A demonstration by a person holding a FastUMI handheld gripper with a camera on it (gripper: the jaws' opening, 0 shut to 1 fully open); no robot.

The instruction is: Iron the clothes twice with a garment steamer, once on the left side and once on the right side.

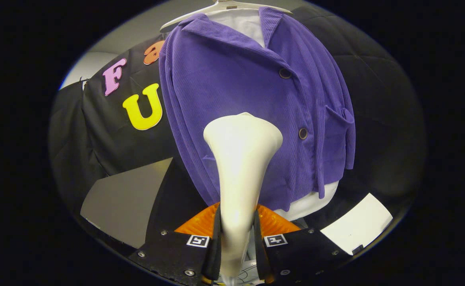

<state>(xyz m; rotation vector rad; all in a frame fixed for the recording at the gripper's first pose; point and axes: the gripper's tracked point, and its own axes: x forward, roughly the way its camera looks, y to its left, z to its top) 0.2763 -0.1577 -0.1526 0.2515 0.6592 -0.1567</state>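
1. We see the garment steamer (pixel 240 167) held between the gripper's 2 fingers, its long axis running straight ahead from the fingers toward the hanging clothes.
2. Its narrow handle sits low between the fingers, and the body widens into a flared head that points forward at the purple jacket (pixel 236 87).
3. The gripper (pixel 236 238) is clamped on the steamer's handle, with both fingers pressing against its sides.
4. The steamer's head lies in front of the jacket's lower front, just beside the lower of the 2 dark buttons; we cannot tell whether the head touches the cloth.
5. The jacket is ribbed, hangs closed with a collar at the top and a patch pocket beyond the buttons.
6. A white shirt (pixel 311 204) shows under it, at the neck and below the hem.
7. Both garments hang on a pale hanger (pixel 224 6) above.
8. Behind them spreads the booth's black cloth wall (pixel 375 79).
9. A grey panel (pixel 125 202) lies low to one side of the fingers, and a white sheet (pixel 357 228) low to the other side.
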